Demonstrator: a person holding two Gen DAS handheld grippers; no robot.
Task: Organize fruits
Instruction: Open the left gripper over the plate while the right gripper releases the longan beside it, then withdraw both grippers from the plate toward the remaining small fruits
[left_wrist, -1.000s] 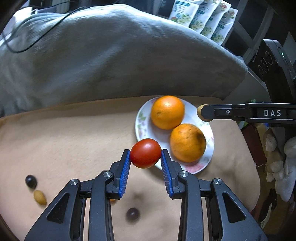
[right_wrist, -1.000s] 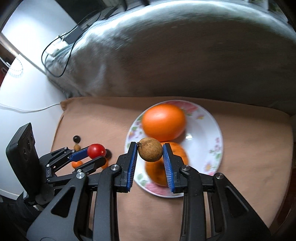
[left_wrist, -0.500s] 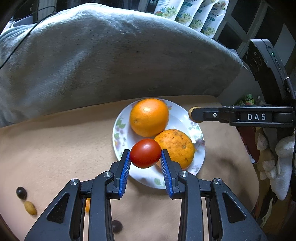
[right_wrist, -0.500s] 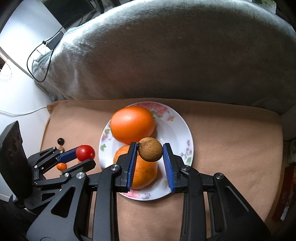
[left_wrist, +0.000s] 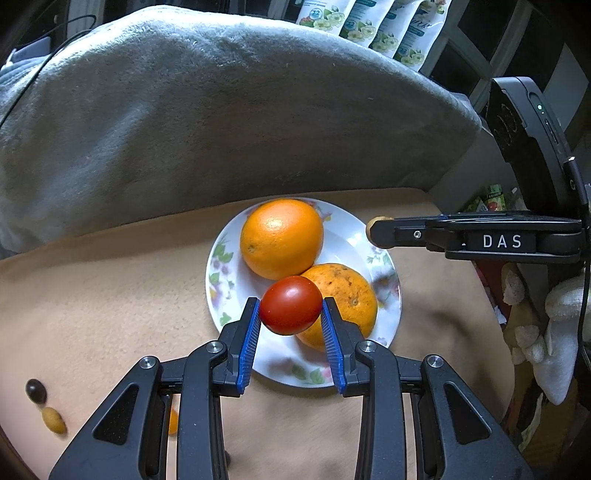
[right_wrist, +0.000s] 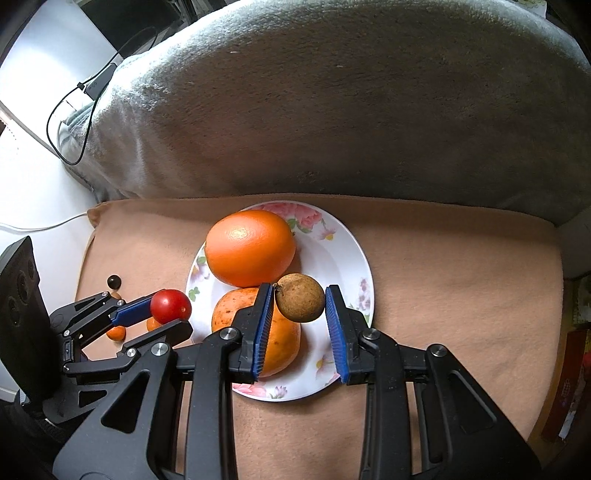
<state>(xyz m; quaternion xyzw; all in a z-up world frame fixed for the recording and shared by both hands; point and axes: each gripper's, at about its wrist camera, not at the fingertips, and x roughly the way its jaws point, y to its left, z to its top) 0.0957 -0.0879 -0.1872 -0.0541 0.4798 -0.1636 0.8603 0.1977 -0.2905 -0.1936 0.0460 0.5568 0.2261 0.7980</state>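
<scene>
A white floral plate (left_wrist: 347, 229) (right_wrist: 347, 240) on a tan cloth holds two oranges, a smooth one (left_wrist: 281, 238) (right_wrist: 250, 253) at the back and a rougher one (left_wrist: 347, 295) (right_wrist: 236, 310) in front. My left gripper (left_wrist: 291, 326) (right_wrist: 168, 314) is shut on a red tomato (left_wrist: 291, 304) (right_wrist: 170, 301), held above the plate's near left part. My right gripper (right_wrist: 300, 325) (left_wrist: 373, 227) is shut on a small brown round fruit (right_wrist: 301, 298), held above the plate's middle; in the left wrist view only its tip (left_wrist: 375, 221) shows.
A grey blanket (left_wrist: 221, 110) rises behind the cloth. Small fruits lie at the cloth's left: a dark one (left_wrist: 36, 390) (right_wrist: 113, 281), a yellow one (left_wrist: 53, 420) and small orange ones (right_wrist: 116, 333). Packets (left_wrist: 369, 22) stand at the back. A cable (right_wrist: 70, 122) hangs at left.
Both grippers have moved in over the plate with their fruits still held; the plate and oranges now sit nearer and more central in both views.
</scene>
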